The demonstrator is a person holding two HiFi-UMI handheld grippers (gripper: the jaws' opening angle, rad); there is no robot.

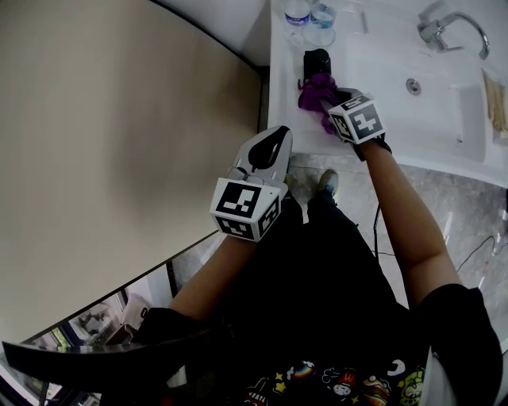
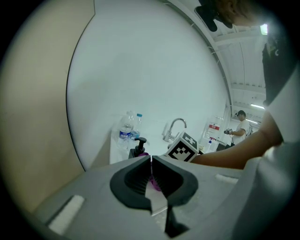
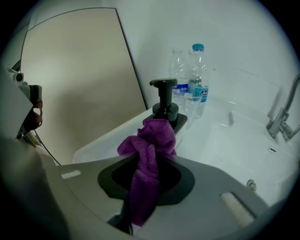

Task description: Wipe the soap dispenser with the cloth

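A black soap dispenser (image 1: 317,60) (image 3: 164,104) (image 2: 138,146) stands on the white sink counter (image 1: 279,103) at its left side. My right gripper (image 1: 332,103) (image 3: 149,151) is shut on a purple cloth (image 3: 146,165) (image 1: 317,93), and the bunched cloth presses against the dispenser's front. My left gripper (image 1: 268,147) (image 2: 151,161) hangs shut and holds nothing, off the counter's near edge, below and left of the dispenser.
Two clear water bottles (image 1: 309,17) (image 3: 190,87) stand behind the dispenser at the counter's back. The sink basin (image 1: 413,87) and chrome tap (image 1: 449,28) lie to the right. A beige wall (image 1: 119,158) rises on the left. A distant person (image 2: 240,125) shows in the left gripper view.
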